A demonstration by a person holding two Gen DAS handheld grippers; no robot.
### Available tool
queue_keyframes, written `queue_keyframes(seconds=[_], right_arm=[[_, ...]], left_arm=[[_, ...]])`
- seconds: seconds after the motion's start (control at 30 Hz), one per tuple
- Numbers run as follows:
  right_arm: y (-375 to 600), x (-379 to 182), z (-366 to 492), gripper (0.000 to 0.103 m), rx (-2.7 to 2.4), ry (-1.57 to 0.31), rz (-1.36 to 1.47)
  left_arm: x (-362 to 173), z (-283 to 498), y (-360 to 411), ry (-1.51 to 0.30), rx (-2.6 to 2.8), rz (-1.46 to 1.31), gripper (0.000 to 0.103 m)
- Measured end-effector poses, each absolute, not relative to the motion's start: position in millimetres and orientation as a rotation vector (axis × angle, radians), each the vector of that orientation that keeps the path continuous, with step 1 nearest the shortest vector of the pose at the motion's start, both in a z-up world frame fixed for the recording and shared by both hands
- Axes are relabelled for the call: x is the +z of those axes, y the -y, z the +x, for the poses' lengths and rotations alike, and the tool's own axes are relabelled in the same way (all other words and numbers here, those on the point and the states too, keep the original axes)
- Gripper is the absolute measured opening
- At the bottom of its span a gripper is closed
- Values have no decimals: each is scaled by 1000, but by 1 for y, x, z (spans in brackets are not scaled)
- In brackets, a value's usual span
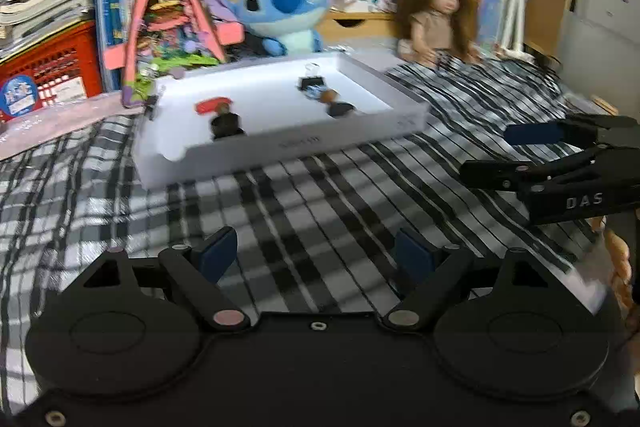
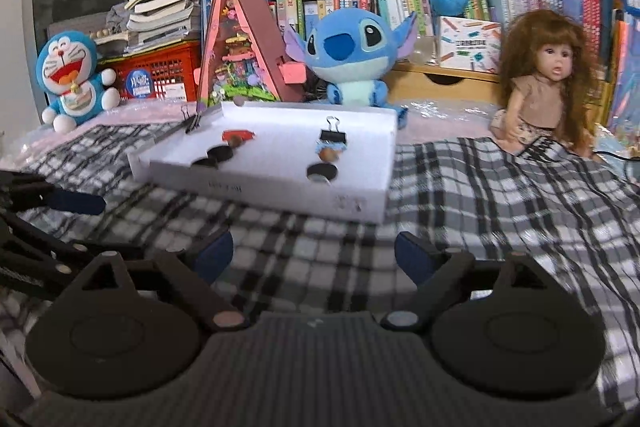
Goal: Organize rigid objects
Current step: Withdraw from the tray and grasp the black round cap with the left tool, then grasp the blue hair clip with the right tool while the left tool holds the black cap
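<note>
A shallow white tray [image 1: 280,147] [image 2: 260,187] lies on the black-and-white checked cloth ahead of both grippers. In it are a black binder clip [image 1: 310,83] [image 2: 332,135], a red piece [image 1: 208,105] [image 2: 238,135], a black round piece [image 1: 226,125] [image 2: 220,153] and a black disc [image 1: 340,109] [image 2: 321,171]. Another binder clip [image 2: 192,121] sits at the tray's far left corner. My left gripper [image 1: 316,253] [image 2: 100,227] stands open over bare cloth, short of the tray. My right gripper [image 2: 314,253] [image 1: 484,155] is open too, empty, beside the left one.
Behind the tray stand a blue plush [image 2: 348,55], a pink triangular model house [image 2: 240,47] and a long-haired doll [image 2: 548,83] at the right. A blue-and-white cat plush [image 2: 72,79], a red crate [image 2: 160,71] and stacked books fill the back.
</note>
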State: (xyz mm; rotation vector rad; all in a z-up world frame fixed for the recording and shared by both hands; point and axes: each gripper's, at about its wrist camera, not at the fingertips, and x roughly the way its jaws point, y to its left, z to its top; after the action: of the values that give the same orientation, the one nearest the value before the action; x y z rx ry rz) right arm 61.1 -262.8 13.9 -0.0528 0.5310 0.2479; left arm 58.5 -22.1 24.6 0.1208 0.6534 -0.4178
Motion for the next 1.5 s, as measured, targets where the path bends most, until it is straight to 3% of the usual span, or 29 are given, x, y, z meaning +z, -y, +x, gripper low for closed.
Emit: queue_keyframes(seconds=[0.37, 0.4, 0.47, 0.63, 0.9, 1.5], right_arm=[[267, 3, 38, 95, 221, -537, -81], [268, 2, 37, 95, 220, -538, -74], [268, 1, 37, 95, 217, -540, -67], [269, -1, 35, 95, 209, -540, -69], [267, -3, 34, 95, 228, -554, -65], [205, -12, 26, 94, 364, -546, -37]], left_arm=[[12, 27, 52, -595, -497, 246, 83], [11, 28, 54, -594, -507, 240, 80], [8, 30, 55, -605, -531, 215, 49], [3, 28, 58, -614, -565, 210, 29], [14, 22, 49, -566, -538, 222, 29], [4, 38, 8, -641, -350, 148, 30]])
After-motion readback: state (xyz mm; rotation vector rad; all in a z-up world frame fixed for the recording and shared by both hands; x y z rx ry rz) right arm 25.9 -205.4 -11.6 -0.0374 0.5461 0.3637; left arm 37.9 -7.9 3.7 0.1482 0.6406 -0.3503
